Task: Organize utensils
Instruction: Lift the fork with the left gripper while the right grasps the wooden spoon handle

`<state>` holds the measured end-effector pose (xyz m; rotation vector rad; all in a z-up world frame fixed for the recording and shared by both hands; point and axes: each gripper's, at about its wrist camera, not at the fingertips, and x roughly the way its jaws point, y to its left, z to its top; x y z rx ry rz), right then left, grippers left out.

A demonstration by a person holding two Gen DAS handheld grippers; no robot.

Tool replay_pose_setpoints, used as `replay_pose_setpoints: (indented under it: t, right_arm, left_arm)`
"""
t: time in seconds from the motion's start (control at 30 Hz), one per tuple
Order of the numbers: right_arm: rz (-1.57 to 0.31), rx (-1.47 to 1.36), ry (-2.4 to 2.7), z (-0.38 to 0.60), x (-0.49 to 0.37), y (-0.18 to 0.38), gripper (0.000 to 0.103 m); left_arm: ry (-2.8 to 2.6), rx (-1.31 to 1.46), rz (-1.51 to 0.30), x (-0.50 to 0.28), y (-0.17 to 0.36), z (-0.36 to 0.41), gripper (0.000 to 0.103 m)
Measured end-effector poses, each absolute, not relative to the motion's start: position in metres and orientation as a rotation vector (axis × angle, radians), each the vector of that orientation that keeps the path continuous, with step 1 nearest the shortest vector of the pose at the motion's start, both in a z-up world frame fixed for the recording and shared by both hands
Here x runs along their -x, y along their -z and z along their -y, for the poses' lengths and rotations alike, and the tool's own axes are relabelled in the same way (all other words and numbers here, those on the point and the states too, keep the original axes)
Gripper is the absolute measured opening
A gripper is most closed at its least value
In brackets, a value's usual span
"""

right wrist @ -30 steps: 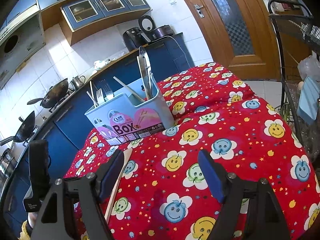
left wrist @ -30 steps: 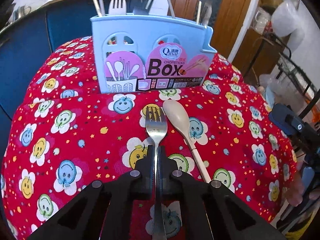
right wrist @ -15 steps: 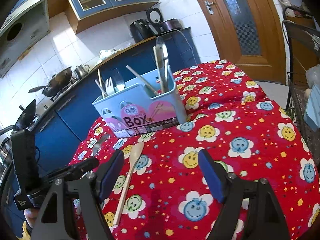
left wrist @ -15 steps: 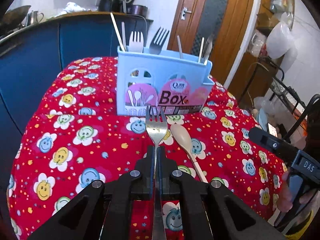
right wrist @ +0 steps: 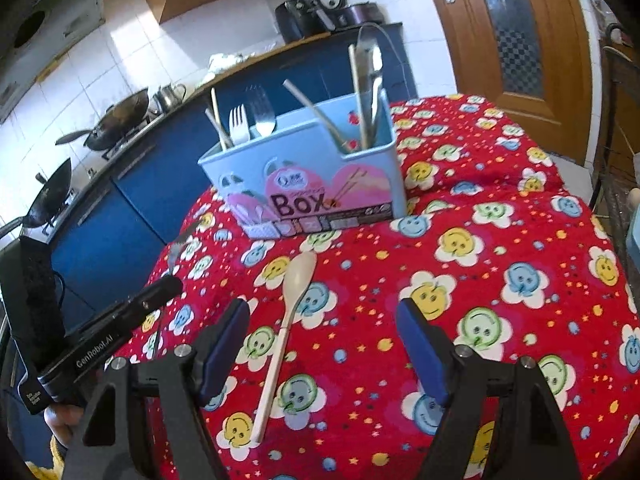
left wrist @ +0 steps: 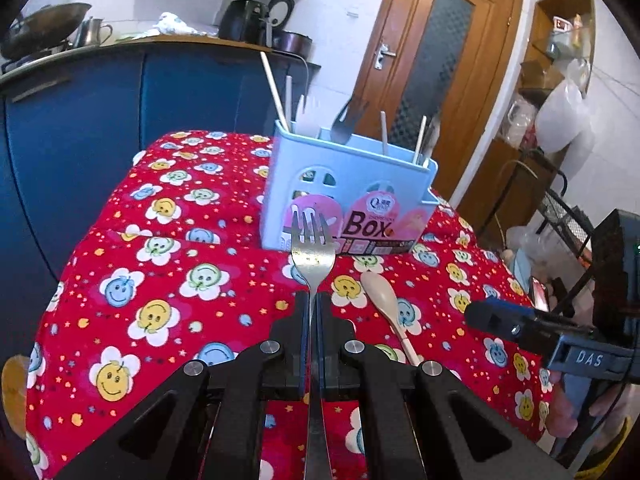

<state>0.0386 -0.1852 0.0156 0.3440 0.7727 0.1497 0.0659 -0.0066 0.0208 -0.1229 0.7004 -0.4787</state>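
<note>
red smiley tablecloth [right wrist: 500, 240], utensil box [right wrist: 304, 184], wooden spoon [right wrist: 288, 312]

Legible markings: utensil box and both handheld units

The blue utensil box [right wrist: 316, 172], standing toward the far edge of the bench [right wrist: 500, 280], carries the large word "Box" [right wrist: 301, 205] on its front label; the same word reads "Box" in the left wrist view [left wrist: 366, 224]. A small round brand mark above it and the fine print along the label's lower strip are too small to read. The right tongs body [left wrist: 580, 354] bears "DAS". The left tongs body [right wrist: 100, 350] bears "GenRobot.AI"; a white label at its lower end is illegible.
</note>
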Motion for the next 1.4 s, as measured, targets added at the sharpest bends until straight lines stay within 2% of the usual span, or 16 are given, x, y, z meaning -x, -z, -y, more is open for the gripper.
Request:
replay_pose_setpoints:
  t: [0.47, 0.73, 0.97, 1.17, 1.3, 1.4]
  right_arm:
    - [-0.965, -0.251, -0.197, 0.154, -0.063, -0.005, 0.064]
    - [-1.066, -0.167, -0.189, 0.137, -0.079, 0.006, 0.050]
    - [-1.134, -0.072, -0.190, 0.120, -0.097, 0.009, 0.045]
    - [-1.149, -0.015, -0.166, 0.115, -0.106, 0.010, 0.031]
    - [-1.126, -0.041, -0.151, 0.125, -0.107, 0.011, 0.011]
    - [-1.105, -0.113, -0.170, 0.136, -0.106, 0.012, 0.008]
  left_arm:
    - [0.458, 0.173, -0.661, -0.065, -0.022, -0.014, 0.003]
    - [0.459, 0.191, -0.642, -0.064, -0.023, -0.020, 0.003]
    - [0.467, 0.204, -0.630, -0.063, -0.023, -0.023, 0.003]
    - [0.466, 0.204, -0.625, -0.062, -0.024, -0.023, 0.003]
    - [0.466, 0.199, -0.619, -0.060, -0.027, -0.022, 0.003]
    - [0.467, 0.194, -0.612, -0.059, -0.031, -0.019, 0.003]
